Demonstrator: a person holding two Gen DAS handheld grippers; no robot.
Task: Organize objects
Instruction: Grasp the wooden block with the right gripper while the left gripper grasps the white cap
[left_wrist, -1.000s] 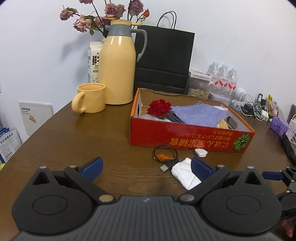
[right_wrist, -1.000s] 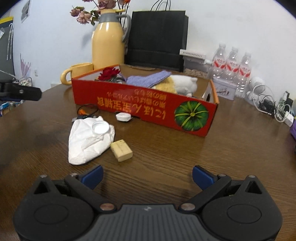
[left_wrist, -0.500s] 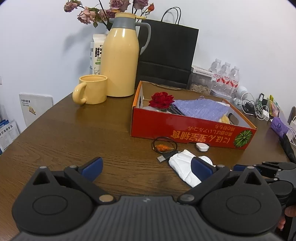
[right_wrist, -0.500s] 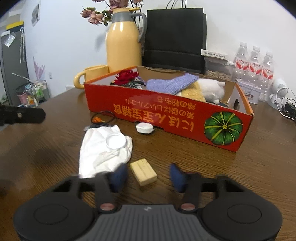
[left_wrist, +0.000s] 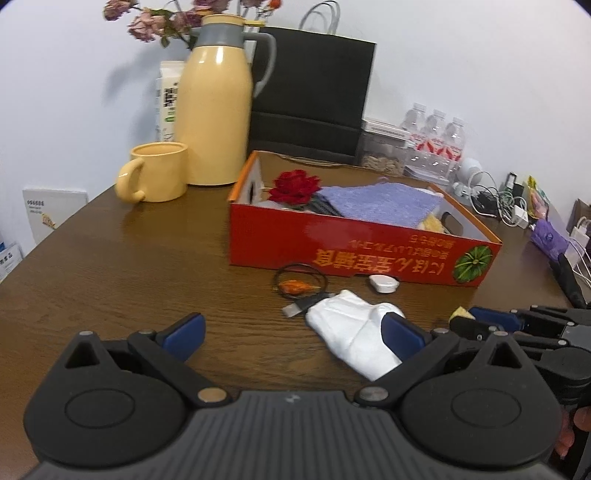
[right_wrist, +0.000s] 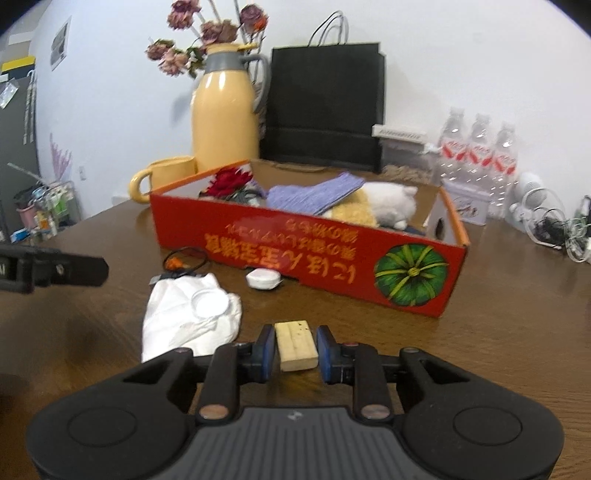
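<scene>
Because your right gripper (right_wrist: 295, 347) is closing with the small pale-yellow rectangular block (right_wrist: 296, 344) between its blue pads but not yet squarely pinched, the likeliest failure is a skewed grip: the block lies at a slight angle to the fingers, its far end nearer the left pad and its near end splaying toward the right one, so the pads may catch it on corners and twist or squirt it forward across the dark brown wooden table (right_wrist: 498, 332). Thin gaps show on both sides, so I judge the pads are not pressing on it yet. The crumpled white cloth (right_wrist: 184, 321) with a round white cap (right_wrist: 210, 302) resting on it lies just beside the left pad, and a sideways drift could snag it into the grip. Your left gripper (left_wrist: 291, 328) hangs with its fingers spread wide and nothing between them, low over the table near the same cloth; the two tools are close, so watch for a collision. The block sits on the table in front of the red cardboard box with the green pumpkin print (right_wrist: 410, 273), well short of its near wall, so lift it high enough to clear that wall.
</scene>
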